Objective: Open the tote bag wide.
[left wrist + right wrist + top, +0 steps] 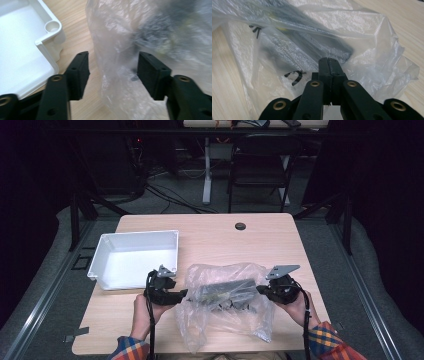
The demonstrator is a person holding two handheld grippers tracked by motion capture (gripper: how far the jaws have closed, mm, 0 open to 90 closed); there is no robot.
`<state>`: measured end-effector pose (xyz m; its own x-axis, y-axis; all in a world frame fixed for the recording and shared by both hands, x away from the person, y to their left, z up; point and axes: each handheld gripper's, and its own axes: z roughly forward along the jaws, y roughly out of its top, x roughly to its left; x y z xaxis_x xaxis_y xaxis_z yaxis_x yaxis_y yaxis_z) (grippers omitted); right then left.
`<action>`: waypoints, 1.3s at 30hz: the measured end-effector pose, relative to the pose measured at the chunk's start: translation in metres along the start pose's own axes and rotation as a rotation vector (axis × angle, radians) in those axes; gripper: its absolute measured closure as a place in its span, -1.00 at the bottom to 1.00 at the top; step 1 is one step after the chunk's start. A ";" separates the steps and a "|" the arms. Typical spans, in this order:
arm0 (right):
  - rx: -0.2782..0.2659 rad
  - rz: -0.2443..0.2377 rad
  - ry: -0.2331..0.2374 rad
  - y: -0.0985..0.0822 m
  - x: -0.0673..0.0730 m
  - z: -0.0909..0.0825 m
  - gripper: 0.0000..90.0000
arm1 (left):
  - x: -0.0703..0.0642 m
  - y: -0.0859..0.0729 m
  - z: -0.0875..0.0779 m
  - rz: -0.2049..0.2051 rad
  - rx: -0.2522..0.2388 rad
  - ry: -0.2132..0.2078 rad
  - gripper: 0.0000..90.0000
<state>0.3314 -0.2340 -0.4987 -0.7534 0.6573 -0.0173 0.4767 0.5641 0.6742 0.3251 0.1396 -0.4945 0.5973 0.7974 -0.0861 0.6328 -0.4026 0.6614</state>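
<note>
Pinching the plastic bag (362,32), the right gripper (329,65) clenches film; left gripper (113,72) stands released beside it, needing to grip next.

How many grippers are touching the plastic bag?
2. The left gripper is at the plastic bag's left edge, jaws open around its film; the right gripper pinches its right edge.

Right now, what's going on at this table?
A person holds tongs in each hand at either end of a clear plastic bag with dark parts inside, lying on the wooden table. The right tongs are shut, apparently pinching the bag's film. The left tongs stand open with a fold of the bag between the jaws. A white tray sits empty beside the left tongs.
</note>
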 end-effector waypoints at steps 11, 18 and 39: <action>-0.060 0.024 -0.033 0.010 -0.003 0.001 1.00 | -0.056 0.010 -0.012 0.152 -0.043 -0.055 -0.46; -0.066 0.013 -0.064 0.013 -0.003 0.006 1.00 | -0.078 0.011 0.020 0.281 0.059 0.023 -0.32; 0.073 -0.020 -0.107 0.004 -0.008 0.016 0.77 | -0.040 0.024 0.033 0.218 0.073 0.129 0.93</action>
<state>0.3466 -0.2291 -0.5079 -0.7126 0.6927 -0.1115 0.4967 0.6102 0.6172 0.3325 0.0832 -0.5002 0.6590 0.7368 0.1515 0.5322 -0.5990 0.5983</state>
